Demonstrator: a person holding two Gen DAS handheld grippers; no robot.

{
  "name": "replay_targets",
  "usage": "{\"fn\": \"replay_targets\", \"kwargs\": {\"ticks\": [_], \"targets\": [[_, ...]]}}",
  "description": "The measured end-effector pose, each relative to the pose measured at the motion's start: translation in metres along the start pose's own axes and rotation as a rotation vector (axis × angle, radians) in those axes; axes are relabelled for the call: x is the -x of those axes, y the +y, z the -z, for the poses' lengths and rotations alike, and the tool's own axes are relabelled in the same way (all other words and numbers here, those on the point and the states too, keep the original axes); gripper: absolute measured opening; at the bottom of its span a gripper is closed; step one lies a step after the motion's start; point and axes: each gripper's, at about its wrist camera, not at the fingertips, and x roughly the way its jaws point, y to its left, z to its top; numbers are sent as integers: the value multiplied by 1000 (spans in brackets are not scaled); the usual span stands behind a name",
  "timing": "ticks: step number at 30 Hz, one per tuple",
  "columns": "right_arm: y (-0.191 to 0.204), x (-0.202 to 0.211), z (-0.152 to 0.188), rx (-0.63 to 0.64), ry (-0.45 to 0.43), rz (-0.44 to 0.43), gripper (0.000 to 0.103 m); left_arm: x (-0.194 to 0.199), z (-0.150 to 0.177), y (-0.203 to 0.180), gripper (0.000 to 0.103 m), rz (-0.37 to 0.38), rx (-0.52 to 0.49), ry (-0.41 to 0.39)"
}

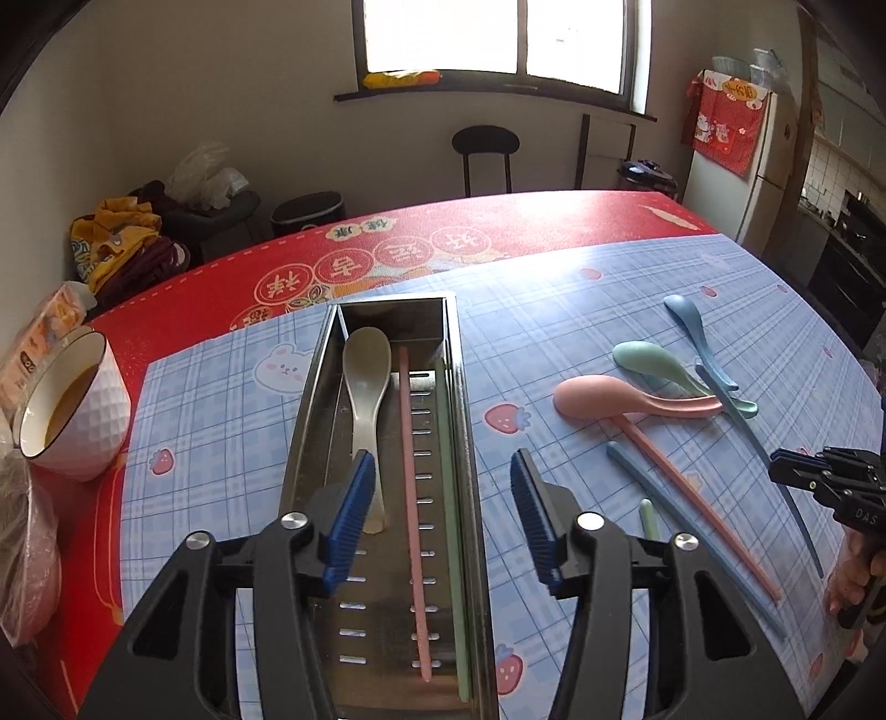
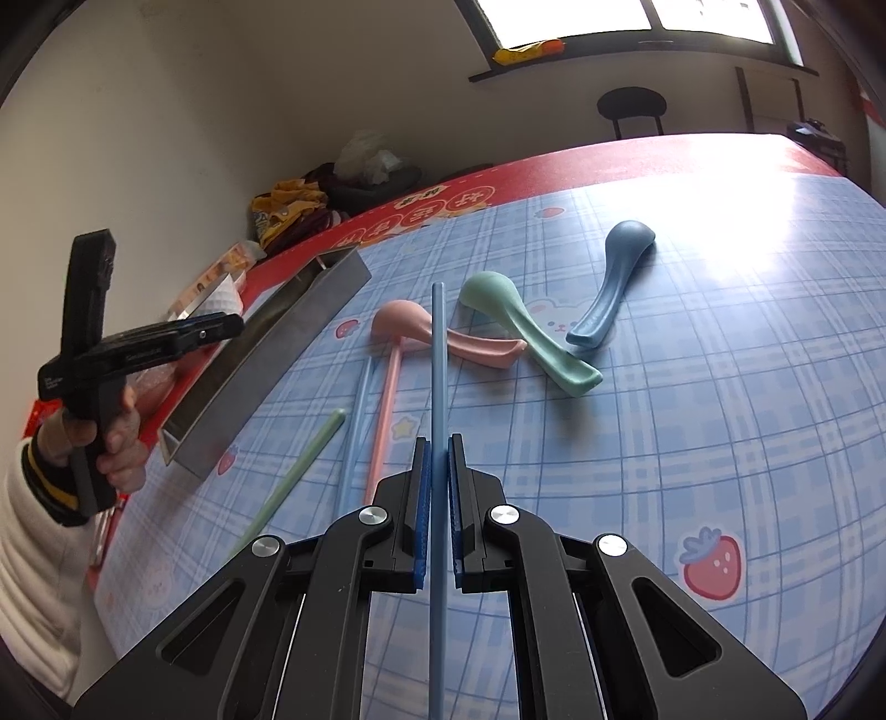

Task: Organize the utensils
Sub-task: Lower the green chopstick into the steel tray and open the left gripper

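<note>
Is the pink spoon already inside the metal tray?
No, the pink spoon lies on the blue checked mat, to the right of the metal tray, which holds a beige spoon.

daylight from the window glares on the tablecloth; sharp frames, fisheye-bent, dark corners.

Around the edges of our worktop

We see a white bowl holding brown liquid at the left edge, a black stool under the window, a white fridge draped in red cloth, and yellow bags piled nearby.
</note>
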Motion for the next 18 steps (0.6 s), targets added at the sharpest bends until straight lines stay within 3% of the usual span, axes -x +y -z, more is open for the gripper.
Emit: {"fn": "replay_targets", "kwargs": {"ticks": [1,3,6,14,18], "targets": [[0,0,0,-1,3,1,6,7,5,-3,62,-8,-11,-24],[0,-1,0,0,7,6,6,22,16,-7,80,-26,-22,-81],[2,-3,0,6,14,20,6,38,30,-7,94,-54,-13,-158],[1,-6,-3,-5,44,84,6,50,50,-7,97,-138,-1,-256],[8,-9,-10,6,80,117,6,54,56,2,97,-110,21,-282]]}}
